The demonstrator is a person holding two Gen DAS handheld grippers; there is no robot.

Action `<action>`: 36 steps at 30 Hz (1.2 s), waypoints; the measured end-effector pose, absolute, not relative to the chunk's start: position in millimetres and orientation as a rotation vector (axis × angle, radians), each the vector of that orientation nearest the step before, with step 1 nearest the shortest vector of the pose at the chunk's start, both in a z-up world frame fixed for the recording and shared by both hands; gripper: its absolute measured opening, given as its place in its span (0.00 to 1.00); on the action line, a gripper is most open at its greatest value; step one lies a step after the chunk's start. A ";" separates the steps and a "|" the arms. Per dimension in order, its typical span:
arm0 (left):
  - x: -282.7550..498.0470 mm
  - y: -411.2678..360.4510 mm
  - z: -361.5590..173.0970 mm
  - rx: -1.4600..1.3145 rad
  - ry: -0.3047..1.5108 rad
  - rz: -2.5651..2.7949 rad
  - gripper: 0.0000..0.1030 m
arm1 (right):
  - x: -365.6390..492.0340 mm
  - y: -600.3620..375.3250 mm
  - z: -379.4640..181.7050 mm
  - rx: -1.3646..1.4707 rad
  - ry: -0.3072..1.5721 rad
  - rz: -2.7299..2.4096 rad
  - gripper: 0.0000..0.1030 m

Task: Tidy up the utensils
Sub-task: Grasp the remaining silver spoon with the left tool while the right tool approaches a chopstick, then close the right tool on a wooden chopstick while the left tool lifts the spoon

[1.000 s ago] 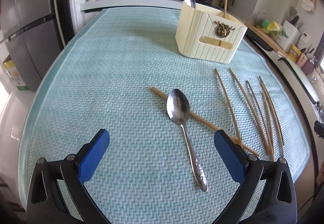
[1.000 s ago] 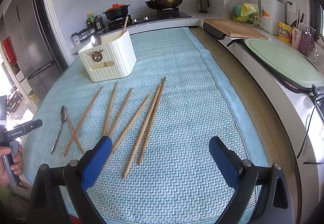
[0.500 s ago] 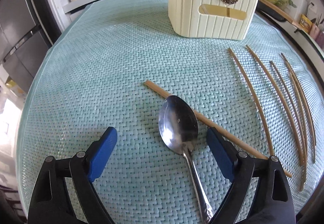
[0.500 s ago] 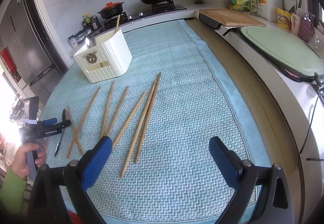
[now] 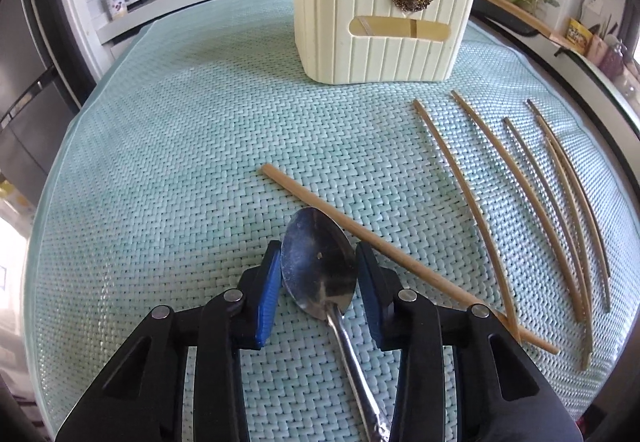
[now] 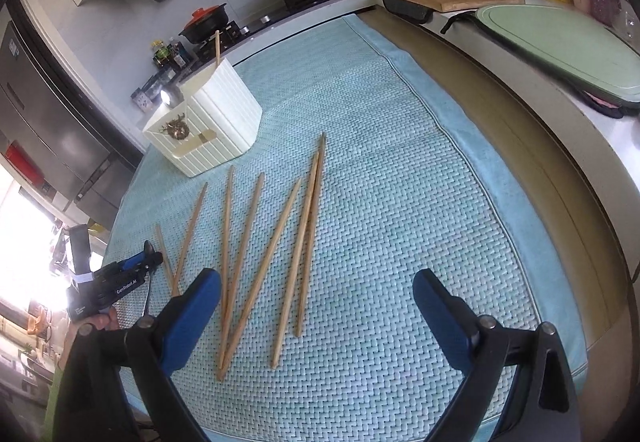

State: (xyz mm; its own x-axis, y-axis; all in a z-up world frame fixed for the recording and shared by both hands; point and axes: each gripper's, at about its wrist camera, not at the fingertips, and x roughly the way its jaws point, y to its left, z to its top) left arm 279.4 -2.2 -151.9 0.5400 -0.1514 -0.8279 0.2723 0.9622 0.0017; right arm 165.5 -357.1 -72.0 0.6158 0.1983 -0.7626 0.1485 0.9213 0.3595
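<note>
Kitchen counter, covered w/ a pale teal woven mat (image 5: pixel 192 146); stove w/ pots along the top edge of both views, fridge at far left.

Left gripper (image 5: pixel 318 282), bottom centre of the left wrist view: blue pads (image 5: pixel 269 292) have just been closing in on the steel spoon (image 5: pixel 318 266). Bowl of the spoon sits between them, pads right at its two edges; can't tell if they actually press yet. Spoon handle runs down toward the bottom edge of the frame, and its bowl lies across one wooden chopstick (image 5: pixel 404 256) that slants from mid-frame to lower right.

Five more chopsticks (image 5: pixel 532 202) fan out on the mat at right of that view, apart from the spoon. Cream ribbed utensil holder (image 5: pixel 380 14) w/ a gold deer-wreath badge stands upright at top centre; a spoon and a chopstick already poke out of it.

Right gripper (image 6: pixel 316 322), bottom of the right wrist view: pads wide apart, nothing between them, above the near ends of the chopstick fan. Holder at upper left there; left gripper shows at lower left, in a hand (image 6: pixel 102 322).
</note>
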 end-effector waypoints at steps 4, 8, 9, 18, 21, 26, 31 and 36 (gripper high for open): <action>280.0 2.4 -150.9 0.103 0.967 -0.256 0.35 | 185.7 -362.8 -67.8 0.398 0.913 0.034 0.95; 280.7 8.8 -148.2 0.071 0.962 -0.253 0.35 | 234.3 -375.4 -74.3 0.411 0.966 0.034 0.85; 280.2 9.9 -146.7 0.065 0.959 -0.251 0.35 | 249.2 -377.6 -80.2 0.430 0.995 0.046 0.71; 274.0 18.3 -126.4 0.052 0.918 -0.249 0.35 | 347.7 -363.7 -124.0 0.370 1.149 0.040 0.26; 273.9 18.7 -122.1 0.052 0.909 -0.251 0.35 | 363.5 -360.0 -132.2 0.369 1.171 0.016 0.25; 274.6 16.5 -117.0 0.052 0.899 -0.252 0.35 | 382.1 -349.8 -136.7 0.341 1.171 -0.032 0.25; 272.3 17.6 -112.5 0.051 0.889 -0.256 0.35 | 390.6 -338.8 -136.1 0.276 1.183 -0.078 0.05; 270.2 22.1 -106.1 0.042 0.877 -0.259 0.35 | 383.1 -340.3 -123.7 0.288 1.133 -0.052 0.05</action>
State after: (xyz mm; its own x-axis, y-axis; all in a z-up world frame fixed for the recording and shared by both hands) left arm 270.2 22.1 -106.1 0.6103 -0.2070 -0.7646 0.2416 0.9679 -0.0692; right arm 383.1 -340.3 -123.7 0.4271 0.1048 -0.8981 0.1864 0.9617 0.2008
